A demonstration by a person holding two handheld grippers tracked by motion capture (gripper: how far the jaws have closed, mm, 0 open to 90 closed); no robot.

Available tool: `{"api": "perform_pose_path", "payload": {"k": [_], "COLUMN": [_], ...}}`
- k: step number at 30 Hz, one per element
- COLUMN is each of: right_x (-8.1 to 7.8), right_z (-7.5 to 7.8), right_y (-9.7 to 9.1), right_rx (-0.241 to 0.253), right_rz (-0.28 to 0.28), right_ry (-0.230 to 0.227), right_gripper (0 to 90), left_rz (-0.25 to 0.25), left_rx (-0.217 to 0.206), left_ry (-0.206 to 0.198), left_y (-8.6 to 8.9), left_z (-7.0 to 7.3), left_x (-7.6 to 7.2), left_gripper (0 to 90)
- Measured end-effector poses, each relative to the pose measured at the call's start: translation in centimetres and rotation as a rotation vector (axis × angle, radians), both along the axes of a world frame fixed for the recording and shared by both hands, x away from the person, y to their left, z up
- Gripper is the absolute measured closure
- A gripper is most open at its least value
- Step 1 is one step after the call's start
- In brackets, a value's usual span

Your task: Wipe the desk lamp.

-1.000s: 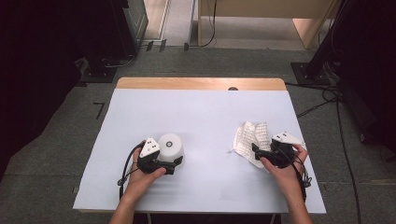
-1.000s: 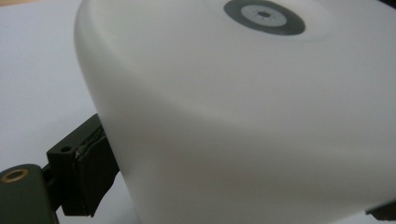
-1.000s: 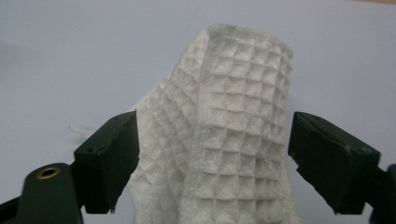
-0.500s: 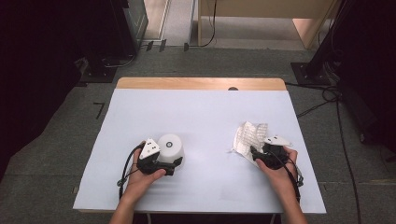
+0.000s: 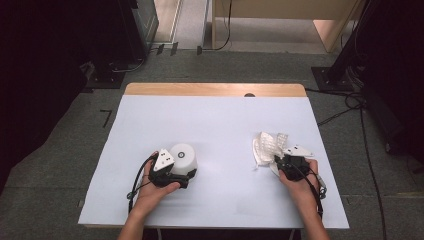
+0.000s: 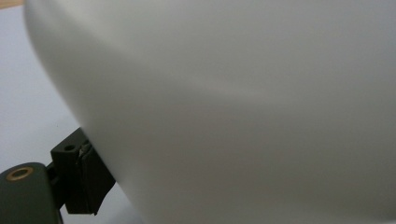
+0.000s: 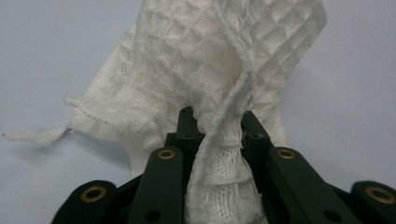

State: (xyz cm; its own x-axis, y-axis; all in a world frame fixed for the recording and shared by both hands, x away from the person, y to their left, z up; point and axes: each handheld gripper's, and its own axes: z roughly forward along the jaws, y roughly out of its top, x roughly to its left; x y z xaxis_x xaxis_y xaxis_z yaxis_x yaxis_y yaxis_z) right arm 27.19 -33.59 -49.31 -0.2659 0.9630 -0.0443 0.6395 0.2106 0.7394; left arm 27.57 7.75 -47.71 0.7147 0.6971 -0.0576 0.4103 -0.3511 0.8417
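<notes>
your right gripper [image 5: 280, 161] has just been closing, and its jaws are now clenched on a bunched fold of the white waffle cloth [image 7: 205, 84], which lies crumpled on the right side of the table [image 5: 220, 120]; pinching a gathered edge like that looks meant to let you lift or drag the cloth without it slipping. your left gripper [image 5: 187, 172] sits at the white cylinder [image 5: 183, 156] near the table's front left, seemingly steadying it in a clamp, with one pad [image 6: 86, 179] pressed to its curved wall. the cylinder's pale side blocks the other pad, so a full grasp is a judgement. what the cylinder is, and how much cloth lies under your right hand [image 5: 300, 182], is hard to make out.
</notes>
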Motion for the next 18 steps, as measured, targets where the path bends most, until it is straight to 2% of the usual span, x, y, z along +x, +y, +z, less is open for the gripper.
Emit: {"api": "perform_pose_path", "payload": {"k": [3,4,5,6,7,8,9,10,11,12,15,17,18], "right_x": [-0.2,-0.4,-0.8,-0.8,-1.0,-1.3,-1.9,-1.9,-2.3,-2.3,-2.7,-2.8,-2.8], "right_z": [0.3,0.7,1.6,1.6,2.2,3.0,4.4,4.4,5.6,5.6,8.0,8.5,8.8], "right_y": [0.1,0.2,0.5,0.5,0.9,1.3,2.4,2.4,3.5,3.5,6.5,7.1,7.8], "right_rx": [0.003,0.025,0.089,0.089,0.123,0.163,0.226,0.226,0.263,0.263,0.282,0.294,0.318], "right_rz": [0.01,0.019,0.052,0.052,0.07,0.1,0.151,0.151,0.207,0.207,0.303,0.321,0.339], "right_ry": [-0.028,-0.044,-0.091,-0.091,-0.11,-0.137,-0.166,-0.166,-0.186,-0.186,-0.217,-0.223,-0.222], "right_gripper": [78.2,78.2,78.2,78.2,78.2,78.1,77.8,77.8,77.6,77.6,77.5,77.5,77.4], "left_rz": [0.0,-0.002,-0.011,-0.024,-0.043,-0.051,-0.057,-0.057,-0.064,-0.073,-0.089,-0.089,-0.087], "left_rx": [0.002,-0.004,-0.023,-0.055,-0.089,-0.101,-0.117,-0.117,-0.132,-0.139,-0.185,-0.219,-0.228], "left_ry": [-0.022,-0.024,-0.011,0.008,0.032,0.036,0.044,0.044,0.05,0.056,0.071,0.078,0.076], "left_y": [0.0,-0.1,0.0,0.1,0.1,0.1,-0.3,-0.3,-0.7,-1.0,-1.9,-2.5,-2.7], "left_z": [0.0,0.0,0.0,0.0,0.1,0.1,0.3,0.3,0.5,0.8,1.8,2.5,2.8], "left_x": [-0.1,0.0,0.0,0.1,0.2,0.2,0.3,0.3,0.3,0.3,0.5,0.6,0.7], "left_gripper": [7.3,7.7,8.0,8.0,8.1,8.1,8.2,8.2,8.2,8.2,8.1,8.1,8.2]}}
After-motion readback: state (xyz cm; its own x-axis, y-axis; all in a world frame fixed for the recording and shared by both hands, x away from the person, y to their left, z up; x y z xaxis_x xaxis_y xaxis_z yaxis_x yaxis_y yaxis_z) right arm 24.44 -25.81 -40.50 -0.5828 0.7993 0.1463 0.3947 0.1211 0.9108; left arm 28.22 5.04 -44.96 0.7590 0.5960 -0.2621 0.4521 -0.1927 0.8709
